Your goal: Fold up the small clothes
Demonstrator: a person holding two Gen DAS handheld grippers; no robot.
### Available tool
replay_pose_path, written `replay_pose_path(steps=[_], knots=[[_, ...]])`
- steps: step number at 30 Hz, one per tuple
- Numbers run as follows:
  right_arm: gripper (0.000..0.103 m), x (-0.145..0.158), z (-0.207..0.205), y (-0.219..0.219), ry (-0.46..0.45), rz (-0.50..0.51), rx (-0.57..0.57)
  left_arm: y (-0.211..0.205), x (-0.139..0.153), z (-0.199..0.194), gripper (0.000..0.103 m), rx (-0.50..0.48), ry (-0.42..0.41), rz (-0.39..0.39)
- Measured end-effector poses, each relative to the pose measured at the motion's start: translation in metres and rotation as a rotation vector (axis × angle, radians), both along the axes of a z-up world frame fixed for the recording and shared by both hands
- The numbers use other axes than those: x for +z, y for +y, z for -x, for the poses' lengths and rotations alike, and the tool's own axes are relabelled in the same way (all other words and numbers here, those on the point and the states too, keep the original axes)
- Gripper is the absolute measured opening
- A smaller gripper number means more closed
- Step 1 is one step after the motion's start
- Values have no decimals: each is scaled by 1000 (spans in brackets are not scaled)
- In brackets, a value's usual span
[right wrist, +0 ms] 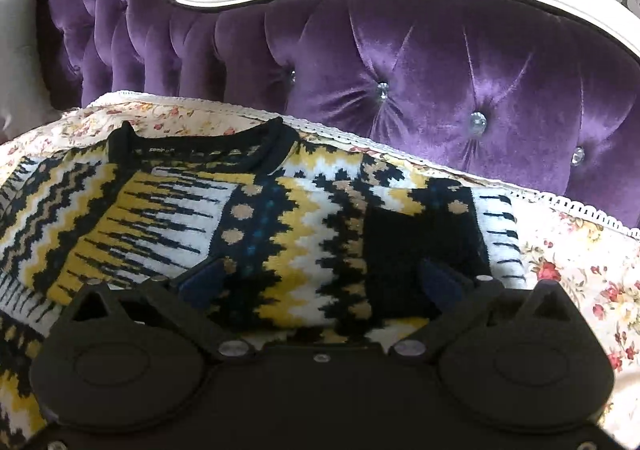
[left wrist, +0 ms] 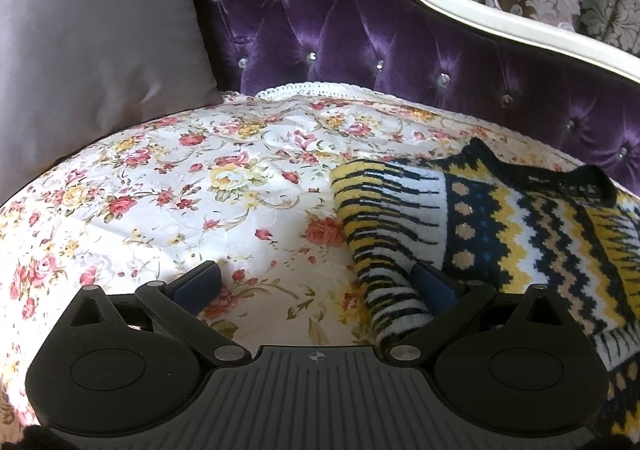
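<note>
A: One sweater [right wrist: 256,226], knitted in yellow, white and black zigzags, lies on the floral quilt [left wrist: 160,186], its black collar toward the purple tufted backrest [right wrist: 460,62].

B: Are the sleeves folded in?

A: A sleeve with a striped cuff is laid across the sweater's chest, and another striped fold forms the sweater's edge in the left wrist view.

B: And the tools?

A: The right tool [right wrist: 320,282] hovers low over the sweater's lower half, fingers spread wide, gripping nothing. The left tool [left wrist: 316,282] is equally wide open; one finger [left wrist: 430,286] is on the sweater's striped edge, the other over bare quilt.

B: Beyond the sweater?

A: A grey cushion [left wrist: 88,50] leans on the backrest at the far end of the quilt from the sweater.
</note>
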State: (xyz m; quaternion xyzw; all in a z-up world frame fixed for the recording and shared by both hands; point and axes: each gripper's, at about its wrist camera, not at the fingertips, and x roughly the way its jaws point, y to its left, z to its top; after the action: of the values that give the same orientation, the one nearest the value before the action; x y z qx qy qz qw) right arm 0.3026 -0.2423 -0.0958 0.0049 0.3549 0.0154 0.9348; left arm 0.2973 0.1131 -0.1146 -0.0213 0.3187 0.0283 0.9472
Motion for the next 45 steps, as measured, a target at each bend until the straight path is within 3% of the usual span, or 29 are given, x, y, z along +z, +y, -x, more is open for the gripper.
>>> replay_pose_path(steps=[12, 15, 18, 20, 25, 32, 35, 40, 45], knots=[[103, -3, 2, -5, -13, -39, 1, 2, -3, 6, 102, 9, -42, 22], [103, -2, 2, -6, -11, -42, 1, 0, 2, 9, 101, -20, -12, 11], [103, 4, 5, -5, -7, -28, 16, 1, 13, 22, 100, -51, 49, 54], [103, 13, 15, -4, 0, 6, 40, -2, 21, 42, 100, -68, 44, 75], [103, 48, 73, -10, -78, -19, 101, -20, 47, 102, 100, -122, -9, 39], [103, 87, 167, -43, -167, -153, 16, -55, 70, 189, 100, -252, -69, -7], [103, 90, 206, -55, -172, -199, -17, -59, 69, 219, 100, -275, -66, 26], [103, 84, 264, -60, -171, -244, -52, -62, 59, 266, 100, -302, -41, 18], [103, 74, 307, -56, -118, -275, -74, -59, 47, 293, 100, -310, 25, 27]])
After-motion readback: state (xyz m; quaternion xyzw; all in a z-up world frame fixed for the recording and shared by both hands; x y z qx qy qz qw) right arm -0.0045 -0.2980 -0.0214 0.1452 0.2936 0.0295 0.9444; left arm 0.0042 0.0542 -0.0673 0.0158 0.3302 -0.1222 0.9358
